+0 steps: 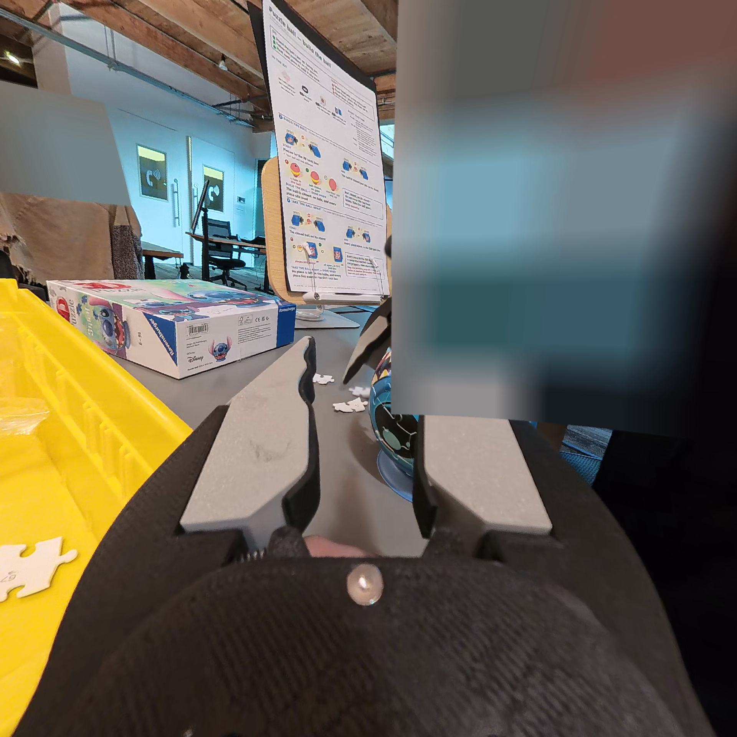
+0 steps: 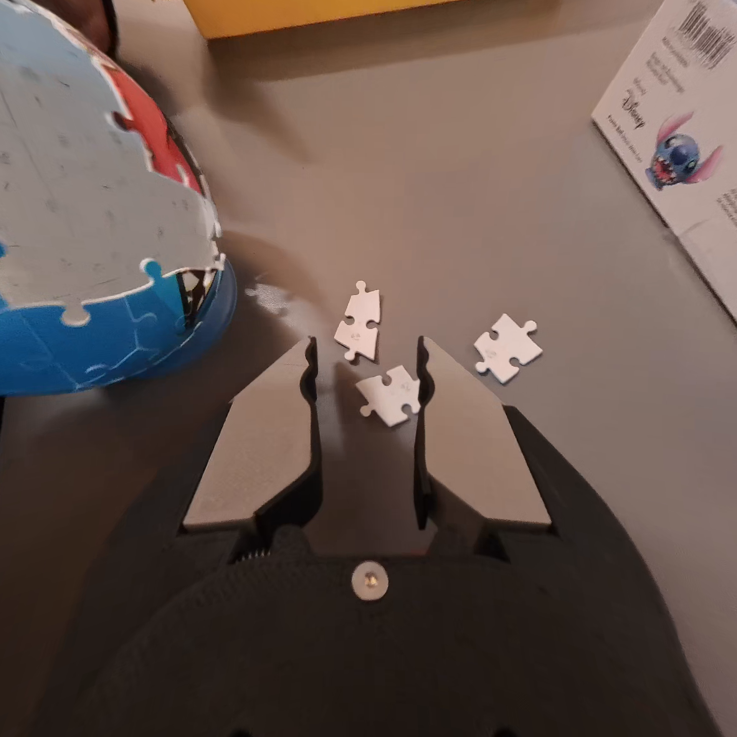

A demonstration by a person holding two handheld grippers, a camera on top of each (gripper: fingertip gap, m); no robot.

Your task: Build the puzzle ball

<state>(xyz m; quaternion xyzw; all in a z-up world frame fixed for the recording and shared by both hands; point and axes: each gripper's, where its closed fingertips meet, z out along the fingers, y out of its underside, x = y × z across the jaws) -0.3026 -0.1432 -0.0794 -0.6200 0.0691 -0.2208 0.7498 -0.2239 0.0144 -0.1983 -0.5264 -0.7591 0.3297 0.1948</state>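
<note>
The puzzle ball [image 2: 79, 247] is a partly joined shell, blue and red outside, with an opening that shows its grey inner side. In the left wrist view the ball [image 1: 389, 430] sits on a blue stand [image 1: 393, 476], just ahead of my right-hand finger. My left gripper [image 1: 363, 359] is open and empty; a mosaic patch hides its right fingertip. My right gripper [image 2: 367, 347] is open and empty above the grey table. One white puzzle piece [image 2: 391, 395] lies between its fingers, another [image 2: 359, 323] just ahead, a third [image 2: 508, 347] to the right.
A yellow bin [image 1: 79, 399] at the left holds a white piece [image 1: 28, 566]. The puzzle box [image 1: 171, 319] lies behind it and also shows in the right wrist view [image 2: 678, 139]. An instruction sheet [image 1: 323, 159] stands on a holder at the back. Another blurred piece [image 2: 267, 297] lies by the ball.
</note>
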